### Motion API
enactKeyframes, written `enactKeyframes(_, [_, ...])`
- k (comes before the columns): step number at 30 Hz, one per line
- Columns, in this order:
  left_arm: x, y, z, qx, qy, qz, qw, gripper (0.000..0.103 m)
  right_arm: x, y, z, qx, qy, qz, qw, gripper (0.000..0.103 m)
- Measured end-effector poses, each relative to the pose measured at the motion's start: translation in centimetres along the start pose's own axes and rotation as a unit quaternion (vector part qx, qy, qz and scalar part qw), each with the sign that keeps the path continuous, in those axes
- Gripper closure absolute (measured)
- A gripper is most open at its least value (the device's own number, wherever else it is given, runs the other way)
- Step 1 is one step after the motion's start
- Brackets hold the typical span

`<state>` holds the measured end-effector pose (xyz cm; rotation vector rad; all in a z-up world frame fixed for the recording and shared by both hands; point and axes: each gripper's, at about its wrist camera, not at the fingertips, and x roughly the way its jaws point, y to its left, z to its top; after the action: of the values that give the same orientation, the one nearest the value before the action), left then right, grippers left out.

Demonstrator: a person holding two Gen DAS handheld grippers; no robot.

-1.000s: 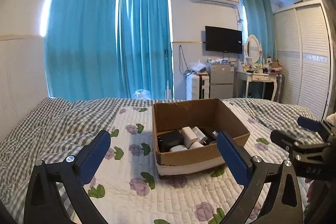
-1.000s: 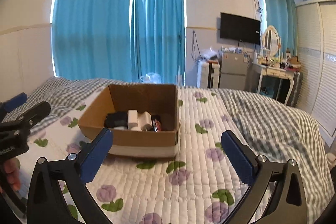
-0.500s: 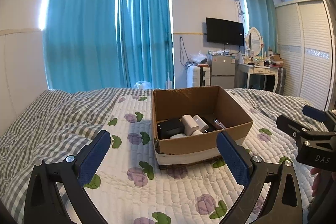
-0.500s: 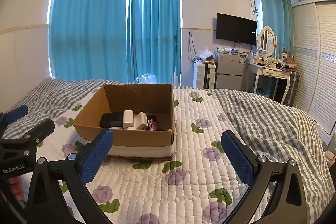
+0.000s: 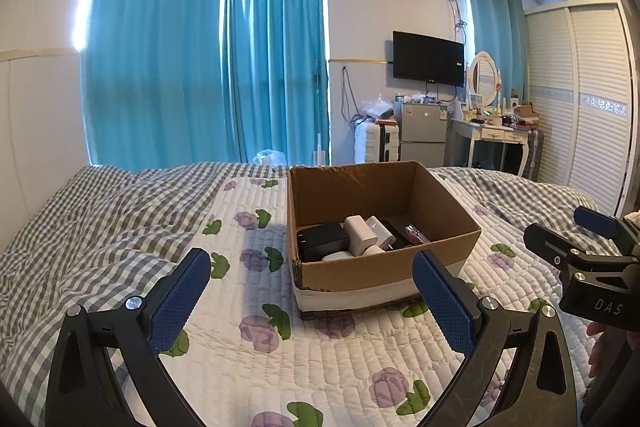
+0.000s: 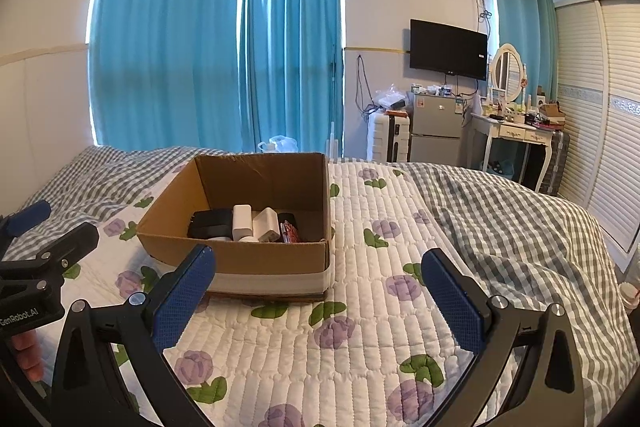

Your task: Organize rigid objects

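Note:
An open cardboard box (image 5: 452, 251) (image 6: 240, 261) stands on the flowered quilt (image 5: 248, 347) (image 6: 360, 327) of a bed. Inside lie a black adapter (image 5: 322, 239) (image 6: 210, 223), two white chargers (image 5: 360, 229) (image 6: 242, 221) and other small items. My left gripper (image 5: 310, 297) is open and empty, held above the quilt in front of the box; it also shows at the left edge of the right wrist view (image 6: 48, 239). My right gripper (image 6: 318, 301) is open and empty, in front of the box and to its right; it shows in the left wrist view (image 5: 576, 231).
A grey checked blanket (image 5: 88, 227) (image 6: 520, 227) covers the bed on both sides of the quilt. Beyond the bed are blue curtains (image 5: 208, 67), a small fridge (image 5: 424, 131), a white dressing table (image 5: 496, 139) and a wardrobe (image 5: 580, 99).
Both grippers have risen slightly and drawn back a little from the box, so more of the box's inside shows. Both stay open and empty.

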<state>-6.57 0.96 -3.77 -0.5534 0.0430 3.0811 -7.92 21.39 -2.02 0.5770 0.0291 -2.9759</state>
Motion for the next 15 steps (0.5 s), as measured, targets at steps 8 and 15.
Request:
enactKeyframes(8, [0.01, 0.07, -0.04, -0.002, 0.007, -0.007, 1.0000, 0.000, 0.36, 0.12, -0.12, -0.002, 0.010, -0.001, 1.000, 0.000])
enactKeyframes(15, [-0.13, 0.21, -0.09, -0.007, 0.006, -0.004, 0.9999, 0.000, 0.44, 0.28, -0.23, -0.005, 0.012, -0.004, 1.000, 0.000])
